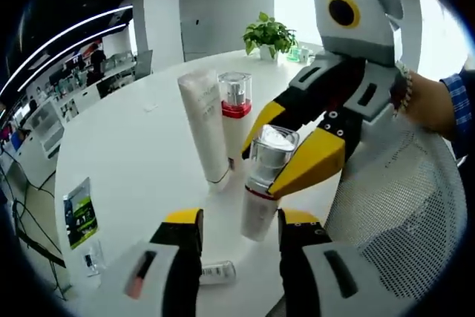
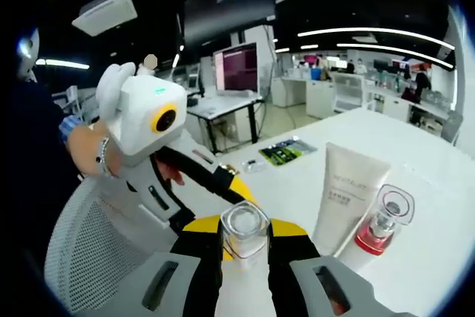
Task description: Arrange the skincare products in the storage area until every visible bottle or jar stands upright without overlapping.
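A white bottle with a clear cap (image 1: 261, 206) leans slightly between my left gripper's (image 1: 239, 220) open jaws, its base close to the white table (image 1: 133, 161). My right gripper (image 1: 260, 172) comes in from the right and is shut on the bottle's cap. In the right gripper view that cap (image 2: 244, 222) sits between the right gripper's (image 2: 245, 234) yellow tips, with the left gripper (image 2: 223, 183) just behind it. A white tube (image 1: 204, 124) (image 2: 349, 191) and a red-banded bottle (image 1: 235, 105) (image 2: 382, 228) stand upright beside each other. A small bottle (image 1: 219, 272) lies on its side.
A grey mesh chair (image 1: 393, 198) (image 2: 82, 250) is close at the table edge. A potted plant (image 1: 267, 35) stands at the far side. A green brochure (image 1: 79, 213) (image 2: 286, 150) lies flat on the table. A person's hand (image 1: 427, 102) holds the right gripper.
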A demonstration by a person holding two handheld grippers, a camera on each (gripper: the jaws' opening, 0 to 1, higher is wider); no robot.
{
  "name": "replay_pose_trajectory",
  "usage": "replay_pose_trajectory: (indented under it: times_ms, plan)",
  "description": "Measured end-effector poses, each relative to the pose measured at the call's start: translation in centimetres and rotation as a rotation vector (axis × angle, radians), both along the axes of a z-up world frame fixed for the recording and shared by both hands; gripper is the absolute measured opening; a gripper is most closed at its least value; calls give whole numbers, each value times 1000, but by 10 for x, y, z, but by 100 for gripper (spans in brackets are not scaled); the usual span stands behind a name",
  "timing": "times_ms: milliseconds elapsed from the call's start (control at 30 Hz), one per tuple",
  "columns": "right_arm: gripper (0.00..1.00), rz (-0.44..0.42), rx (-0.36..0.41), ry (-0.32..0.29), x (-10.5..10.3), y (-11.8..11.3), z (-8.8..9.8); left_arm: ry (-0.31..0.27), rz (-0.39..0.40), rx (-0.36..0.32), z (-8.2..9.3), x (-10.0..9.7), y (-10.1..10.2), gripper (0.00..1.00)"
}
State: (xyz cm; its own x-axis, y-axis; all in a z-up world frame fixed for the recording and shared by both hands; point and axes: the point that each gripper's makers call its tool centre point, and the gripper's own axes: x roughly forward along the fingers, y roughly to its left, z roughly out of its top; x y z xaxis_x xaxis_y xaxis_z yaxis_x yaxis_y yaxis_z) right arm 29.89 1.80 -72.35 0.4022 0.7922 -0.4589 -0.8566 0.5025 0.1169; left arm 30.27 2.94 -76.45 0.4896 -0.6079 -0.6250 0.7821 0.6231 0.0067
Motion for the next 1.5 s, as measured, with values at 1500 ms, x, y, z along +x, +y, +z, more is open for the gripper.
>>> replay_pose_trajectory:
  times_ms: [1500]
  plan:
    - [17,-234,-150,29,18,-73,-27,-7,70,59,-6,10,17,34]
